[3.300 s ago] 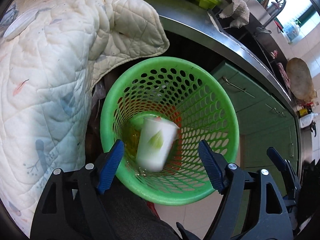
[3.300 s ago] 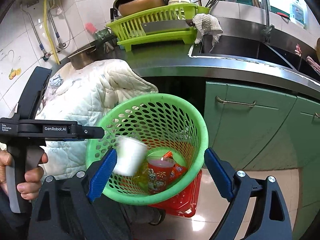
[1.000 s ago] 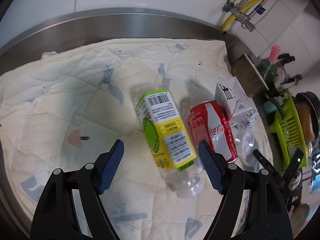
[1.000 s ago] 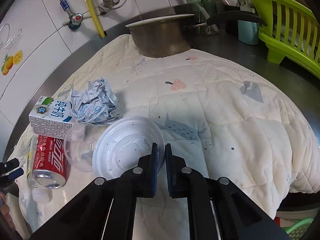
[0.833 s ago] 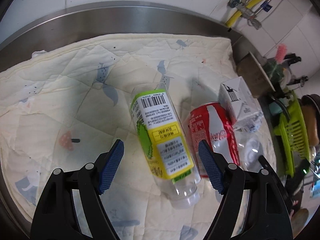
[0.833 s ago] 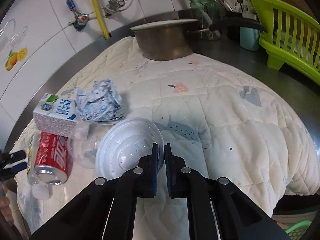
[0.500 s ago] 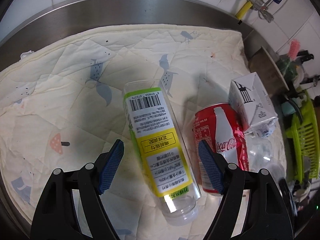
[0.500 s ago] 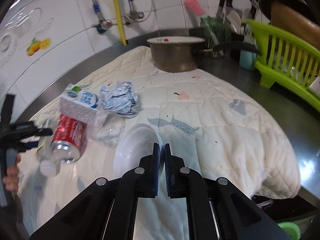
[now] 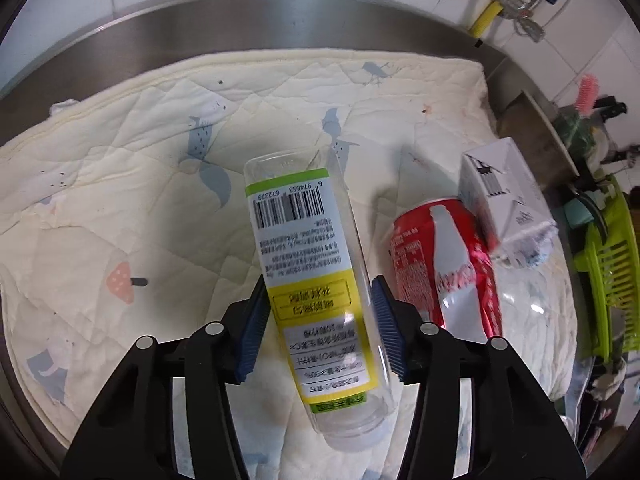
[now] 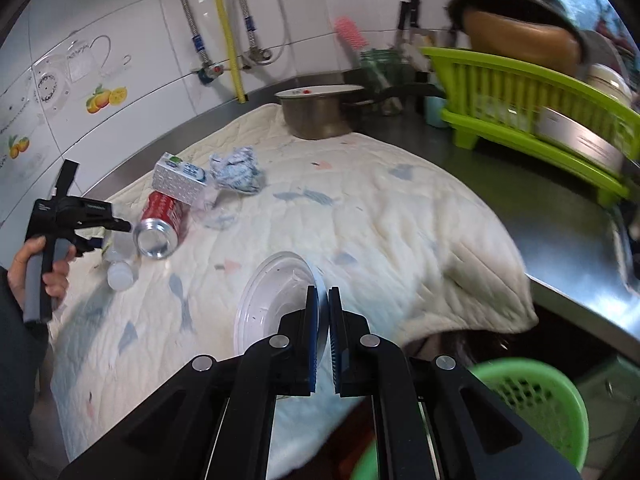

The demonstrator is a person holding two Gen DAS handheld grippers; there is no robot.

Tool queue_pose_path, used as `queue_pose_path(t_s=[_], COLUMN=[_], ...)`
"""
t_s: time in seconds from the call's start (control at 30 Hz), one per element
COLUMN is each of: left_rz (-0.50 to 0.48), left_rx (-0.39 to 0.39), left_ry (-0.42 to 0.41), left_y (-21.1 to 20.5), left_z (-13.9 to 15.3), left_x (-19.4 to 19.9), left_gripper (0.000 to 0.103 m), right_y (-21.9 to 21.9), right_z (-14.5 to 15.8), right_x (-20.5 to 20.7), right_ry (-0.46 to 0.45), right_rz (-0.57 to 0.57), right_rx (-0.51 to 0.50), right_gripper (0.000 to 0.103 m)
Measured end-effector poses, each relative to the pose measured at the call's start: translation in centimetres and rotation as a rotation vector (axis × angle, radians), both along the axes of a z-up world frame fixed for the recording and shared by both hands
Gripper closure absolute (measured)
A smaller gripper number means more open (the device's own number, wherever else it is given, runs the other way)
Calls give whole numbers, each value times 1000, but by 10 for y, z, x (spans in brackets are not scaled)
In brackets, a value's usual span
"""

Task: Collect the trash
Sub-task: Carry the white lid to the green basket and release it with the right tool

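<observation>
Steel counter [image 9: 240, 12] — quilted mat [image 9: 120, 200] and pot [image 10: 316, 116] on it.

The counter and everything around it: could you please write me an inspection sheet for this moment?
Surface: steel counter under a quilted mat.
Job's things: plastic bottle, red can, milk carton, crumpled wrapper, clear dome lid lying on the mat; green bin below the edge.
Clutter: pot, dish rack.
Grippers: left hand-held gripper has just been closing around the bottle, pads about touching; right hand-held gripper shut on a white plastic lid.
Cables: yellow hose, braided hoses on the wall.
Surroundings: white tiles.
</observation>
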State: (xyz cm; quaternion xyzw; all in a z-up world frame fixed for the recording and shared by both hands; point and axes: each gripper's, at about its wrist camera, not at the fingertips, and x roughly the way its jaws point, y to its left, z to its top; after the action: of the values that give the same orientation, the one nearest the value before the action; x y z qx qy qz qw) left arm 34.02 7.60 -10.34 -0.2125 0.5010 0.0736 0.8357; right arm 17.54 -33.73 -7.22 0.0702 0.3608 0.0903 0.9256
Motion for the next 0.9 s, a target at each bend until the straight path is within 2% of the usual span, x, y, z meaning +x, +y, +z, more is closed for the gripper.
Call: queue_pose_path(t_s=[0.13,0.37,0.53,0.67,0.9], left_rz=[-21,-58,-111,-185,-372], left_rx=[-23,-38,-51,-57,-114], left_ry=[-36,-80,-129,-165,-192], left_y=[6,11,3,-14,-86], left_z=[10,23,39,53,64], left_x=[-23,-59,-84,-104,-128], left_gripper=[56,58,60,60,60], right_y=[-21,-76,-102,-117,-135], right_z=[-9,-54,-87,-113,-145], right_x=[-37,-86,-108,-117,-122], right_ry=[4,113,187,247,320], right_rz=[-71,-257,-351,-402,-462], right_rx=[-47,-57,-112,-158,-155], right_gripper=[97,97,97,97,94])
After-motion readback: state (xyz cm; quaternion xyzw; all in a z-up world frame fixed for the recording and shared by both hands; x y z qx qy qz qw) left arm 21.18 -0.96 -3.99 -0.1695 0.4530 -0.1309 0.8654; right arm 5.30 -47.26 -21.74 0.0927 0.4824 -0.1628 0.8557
